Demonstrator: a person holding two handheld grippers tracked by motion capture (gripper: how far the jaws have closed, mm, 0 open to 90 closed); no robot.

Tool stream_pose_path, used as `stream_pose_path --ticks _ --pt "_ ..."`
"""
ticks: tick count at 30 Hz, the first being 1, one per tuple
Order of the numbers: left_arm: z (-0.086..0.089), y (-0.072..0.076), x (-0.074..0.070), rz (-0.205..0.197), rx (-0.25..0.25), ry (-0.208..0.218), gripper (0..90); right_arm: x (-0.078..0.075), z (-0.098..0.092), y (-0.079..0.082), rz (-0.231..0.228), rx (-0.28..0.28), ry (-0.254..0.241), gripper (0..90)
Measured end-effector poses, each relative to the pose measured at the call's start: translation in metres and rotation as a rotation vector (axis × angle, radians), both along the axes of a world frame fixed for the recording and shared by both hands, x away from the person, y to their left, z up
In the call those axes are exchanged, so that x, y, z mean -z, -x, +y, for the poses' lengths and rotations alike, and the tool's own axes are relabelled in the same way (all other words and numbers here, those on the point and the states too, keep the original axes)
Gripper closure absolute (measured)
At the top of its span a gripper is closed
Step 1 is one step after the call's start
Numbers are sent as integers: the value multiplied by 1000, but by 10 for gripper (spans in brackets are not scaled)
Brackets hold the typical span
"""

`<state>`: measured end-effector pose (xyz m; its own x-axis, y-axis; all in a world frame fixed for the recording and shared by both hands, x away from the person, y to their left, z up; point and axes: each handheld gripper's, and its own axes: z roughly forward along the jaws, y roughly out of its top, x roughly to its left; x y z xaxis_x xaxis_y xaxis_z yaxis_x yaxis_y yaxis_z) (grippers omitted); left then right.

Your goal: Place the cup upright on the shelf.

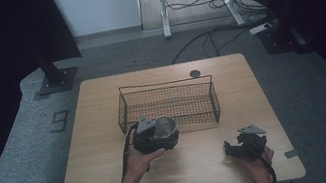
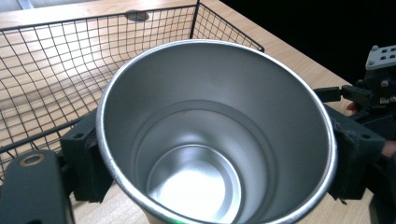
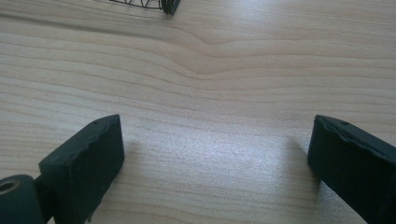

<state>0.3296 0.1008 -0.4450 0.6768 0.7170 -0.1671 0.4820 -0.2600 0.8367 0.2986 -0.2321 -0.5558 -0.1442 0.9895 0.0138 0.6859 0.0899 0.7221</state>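
Observation:
A shiny steel cup (image 1: 165, 127) stands upright just in front of the black wire basket (image 1: 166, 87), mouth up and empty. My left gripper (image 1: 164, 135) is shut on it. In the left gripper view the two black jaws press the cup (image 2: 215, 126) from both sides, and the left gripper (image 2: 219, 161) looks down into it. My right gripper (image 1: 235, 149) rests low over the wooden table (image 1: 110, 177) at the front right. Its jaws stand wide apart in the right gripper view, with the right gripper (image 3: 215, 158) holding nothing, only bare wood between them.
The wire basket (image 2: 56, 70) is empty and sits mid-table behind the cup. A small round grey cap (image 1: 195, 73) lies in the tabletop behind it. The right gripper (image 2: 373, 88) shows at the right edge of the left gripper view. Cables and stand bases lie on the floor beyond.

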Motion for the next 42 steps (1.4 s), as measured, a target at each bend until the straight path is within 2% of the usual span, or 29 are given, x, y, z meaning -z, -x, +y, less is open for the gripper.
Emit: stream_pose_path --ticks 13,19,27,30,42 --pt "3 -3 -1 -1 -10 7 145 0 0 0 0 0 0 37" --pt "2 -4 -5 -9 -2 -4 145 0 0 0 0 0 0 37" --pt "0 -10 -11 -19 -1 -14 146 0 0 0 1 0 0 37" --pt "0 -12 -12 -12 5 -11 146 0 0 0 0 -1 1 37" --pt "1 -22 -17 -17 -17 -22 146 0 0 0 0 0 0 37"
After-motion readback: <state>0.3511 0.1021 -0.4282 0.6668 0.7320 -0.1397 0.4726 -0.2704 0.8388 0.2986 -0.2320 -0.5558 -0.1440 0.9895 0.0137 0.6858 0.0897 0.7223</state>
